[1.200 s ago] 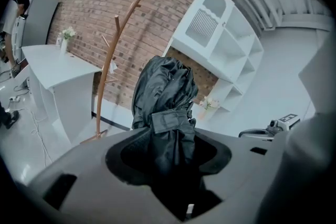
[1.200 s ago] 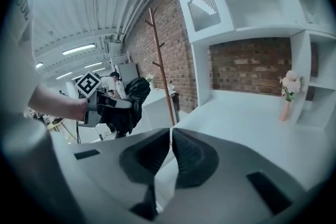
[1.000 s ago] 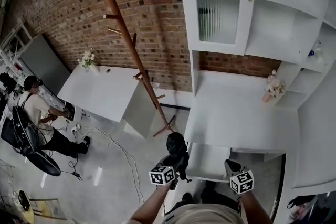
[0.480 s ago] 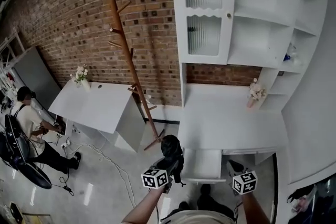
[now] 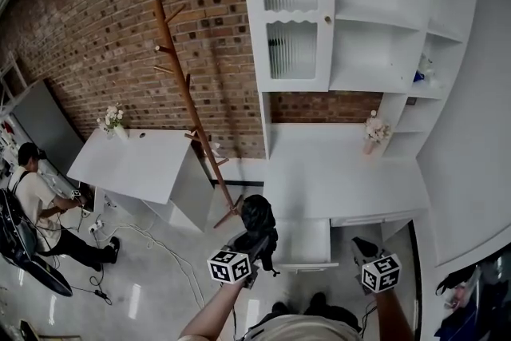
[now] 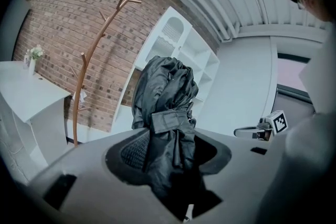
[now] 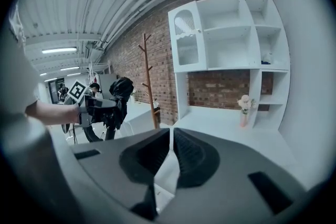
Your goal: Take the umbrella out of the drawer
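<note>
Both tongs sit higher now: left tongs [image 5: 254,245] clamp the folded black fabric umbrella [image 6: 167,97] clear of the white drawer [image 5: 310,243]; right tongs [image 7: 170,157] pressed together, empty.

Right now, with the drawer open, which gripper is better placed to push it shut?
The right, I would judge. The right gripper is empty, jaws together, and hangs just beside the open drawer in the head view. The left gripper is clamped on the black umbrella, so it is busy.
</note>
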